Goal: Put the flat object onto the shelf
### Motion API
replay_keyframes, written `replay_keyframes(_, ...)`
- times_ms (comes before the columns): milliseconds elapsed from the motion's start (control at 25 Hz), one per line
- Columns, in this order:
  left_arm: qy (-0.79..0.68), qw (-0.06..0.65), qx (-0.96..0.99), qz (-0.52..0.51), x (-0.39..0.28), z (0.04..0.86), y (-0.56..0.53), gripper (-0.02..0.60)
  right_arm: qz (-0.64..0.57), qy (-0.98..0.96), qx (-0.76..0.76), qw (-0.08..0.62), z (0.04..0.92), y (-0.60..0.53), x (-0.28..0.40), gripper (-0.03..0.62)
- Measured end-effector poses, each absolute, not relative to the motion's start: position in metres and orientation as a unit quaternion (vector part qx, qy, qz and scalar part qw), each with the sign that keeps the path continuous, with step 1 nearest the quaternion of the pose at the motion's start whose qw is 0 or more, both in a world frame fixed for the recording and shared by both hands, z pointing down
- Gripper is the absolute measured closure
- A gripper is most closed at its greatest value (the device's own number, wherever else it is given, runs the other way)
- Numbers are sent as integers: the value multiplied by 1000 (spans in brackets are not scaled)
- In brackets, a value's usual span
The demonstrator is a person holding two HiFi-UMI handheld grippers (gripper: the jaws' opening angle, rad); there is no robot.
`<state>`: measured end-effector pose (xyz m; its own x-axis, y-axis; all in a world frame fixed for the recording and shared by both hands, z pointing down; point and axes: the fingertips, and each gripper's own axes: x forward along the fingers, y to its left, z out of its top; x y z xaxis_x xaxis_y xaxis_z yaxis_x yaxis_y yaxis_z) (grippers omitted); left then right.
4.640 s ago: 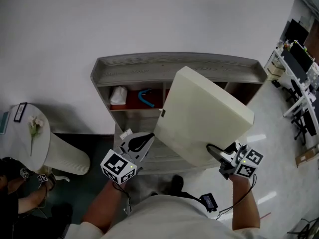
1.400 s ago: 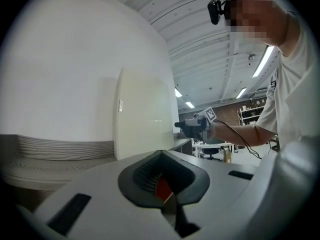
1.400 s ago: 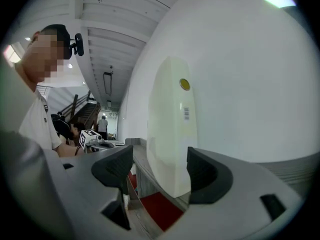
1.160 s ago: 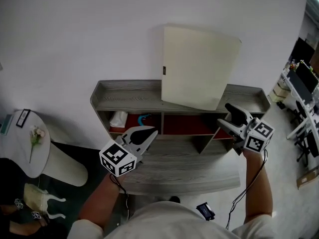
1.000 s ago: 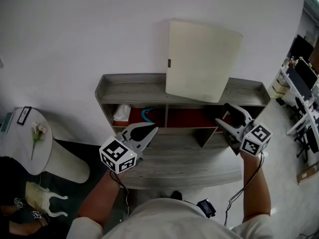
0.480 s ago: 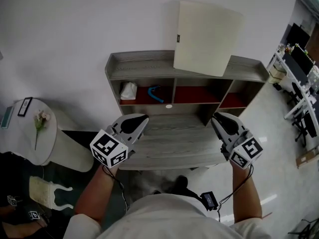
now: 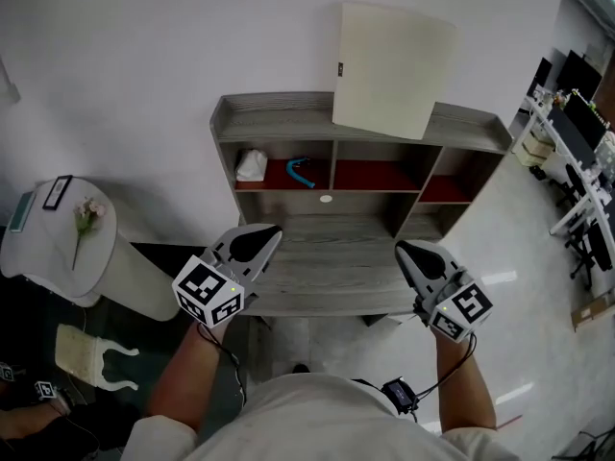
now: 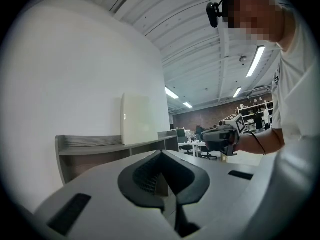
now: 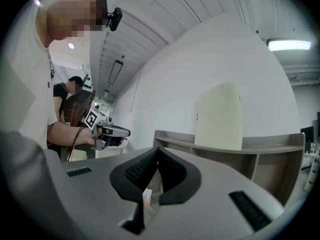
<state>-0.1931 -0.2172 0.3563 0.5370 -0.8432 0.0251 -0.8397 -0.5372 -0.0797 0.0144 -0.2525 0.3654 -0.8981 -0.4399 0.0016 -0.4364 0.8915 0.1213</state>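
Cream flat panel (image 7: 389, 65) stood upright on top of the shelf (image 7: 279, 118), upper centre of head view, leaning on the wall (image 7: 144, 36). Well apart from it, low in frame: left gripper (image 7: 269, 231), jaws together, empty; right gripper (image 7: 404, 250), jaws just closed together, nothing between.

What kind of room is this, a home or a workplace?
Most likely an open-plan office or lab: rows of desks with monitors at the side, strip lights overhead, and a grey shelf unit against a white wall.
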Motion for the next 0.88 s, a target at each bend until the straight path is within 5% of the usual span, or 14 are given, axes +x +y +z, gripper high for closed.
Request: replay_keyframes(880,479,15,-877,-33,-24,401,-96,567,-27,-980,199,12,405,-141,132,574)
